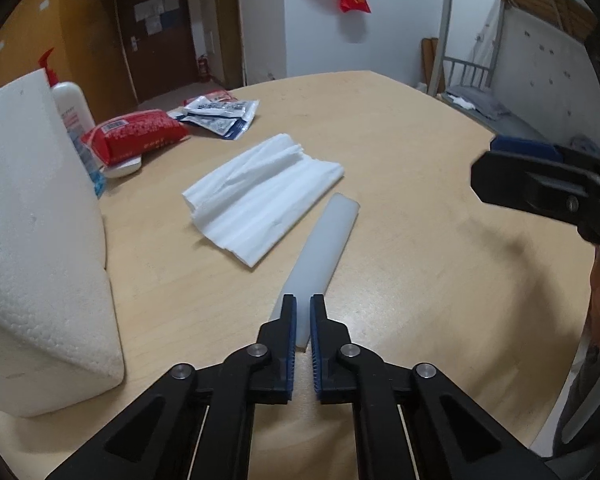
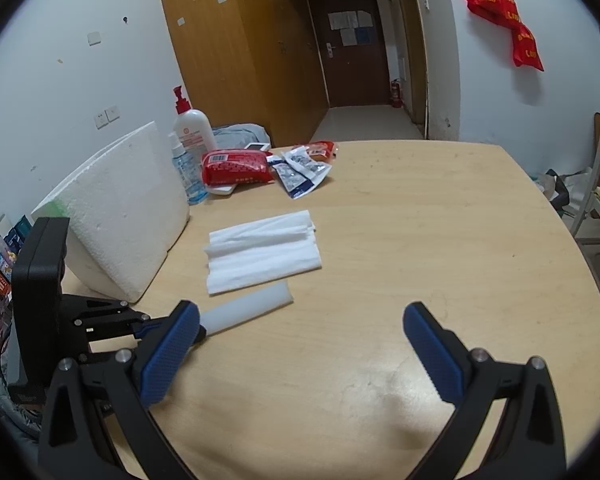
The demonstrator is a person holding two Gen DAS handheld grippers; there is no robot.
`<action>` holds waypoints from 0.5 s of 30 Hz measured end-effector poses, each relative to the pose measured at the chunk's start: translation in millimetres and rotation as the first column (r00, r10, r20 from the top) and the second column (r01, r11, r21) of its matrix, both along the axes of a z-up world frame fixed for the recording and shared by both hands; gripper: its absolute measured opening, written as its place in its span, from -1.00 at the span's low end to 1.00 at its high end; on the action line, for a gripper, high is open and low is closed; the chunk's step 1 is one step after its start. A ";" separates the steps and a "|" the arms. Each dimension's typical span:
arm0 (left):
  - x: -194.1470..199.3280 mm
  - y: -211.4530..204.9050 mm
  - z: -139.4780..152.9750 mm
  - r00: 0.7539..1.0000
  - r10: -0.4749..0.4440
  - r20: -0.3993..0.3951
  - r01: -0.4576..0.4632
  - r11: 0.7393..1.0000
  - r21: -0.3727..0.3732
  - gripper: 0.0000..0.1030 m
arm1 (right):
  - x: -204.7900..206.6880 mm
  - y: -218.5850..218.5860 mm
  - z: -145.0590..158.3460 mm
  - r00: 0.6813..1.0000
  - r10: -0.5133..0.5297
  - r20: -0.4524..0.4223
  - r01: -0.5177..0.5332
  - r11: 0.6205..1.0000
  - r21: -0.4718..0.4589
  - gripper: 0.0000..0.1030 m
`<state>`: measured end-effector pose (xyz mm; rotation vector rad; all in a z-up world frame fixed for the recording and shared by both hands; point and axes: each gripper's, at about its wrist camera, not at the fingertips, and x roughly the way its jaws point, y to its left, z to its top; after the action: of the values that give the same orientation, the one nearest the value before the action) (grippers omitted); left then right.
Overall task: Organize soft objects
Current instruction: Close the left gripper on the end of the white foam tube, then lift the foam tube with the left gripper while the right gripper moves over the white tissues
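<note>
Gripping white foam strip (image 1: 324, 248), left gripper (image 1: 303, 320), right gripper (image 2: 300, 328) agape

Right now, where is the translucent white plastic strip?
The translucent white plastic strip lies flat on the wooden table, just right of the folded white tissue sheet in the left wrist view, its near end pinched in the left gripper.

Walls: painted white (image 2: 80, 92), marked with small spots; switches and sockets are fitted.
Wardrobe: tall wooden unit (image 2: 228, 52) is set along the left wall.
Door: dark brown door (image 2: 350, 46) is seen at the corridor end, papers attached.
Bunk bed: metal frame (image 1: 444, 28) is placed at the right.
Table: light wood top (image 2: 420, 208).
</note>
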<state>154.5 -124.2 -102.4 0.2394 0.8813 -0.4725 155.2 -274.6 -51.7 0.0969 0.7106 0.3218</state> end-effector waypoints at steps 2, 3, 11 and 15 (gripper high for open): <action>-0.3 2.0 2.4 1.000 -0.010 -0.007 0.010 1.000 -0.018 -0.89 | 0.4 0.8 1.3 1.000 -0.001 0.001 0.001 1.000 -0.002 1.00; -2.1 2.6 5.5 1.000 -0.009 0.010 0.009 1.000 -0.019 -0.89 | 0.2 1.7 2.2 1.000 -0.002 0.003 0.002 1.000 -0.005 1.00; -21.7 14.6 44.4 0.992 0.001 0.123 0.007 0.998 -0.064 -1.00 | -0.8 10.5 12.6 1.000 0.011 0.026 -0.011 1.000 -0.009 1.00; -29.0 21.0 54.3 0.990 -0.002 0.143 0.013 0.997 -0.078 -1.00 | -2.9 16.0 16.2 0.999 0.020 0.036 -0.020 1.000 -0.017 1.00</action>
<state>125.6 -103.2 -48.2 0.2019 0.7202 -0.4901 152.3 -258.6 -35.5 0.0679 0.6789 0.3360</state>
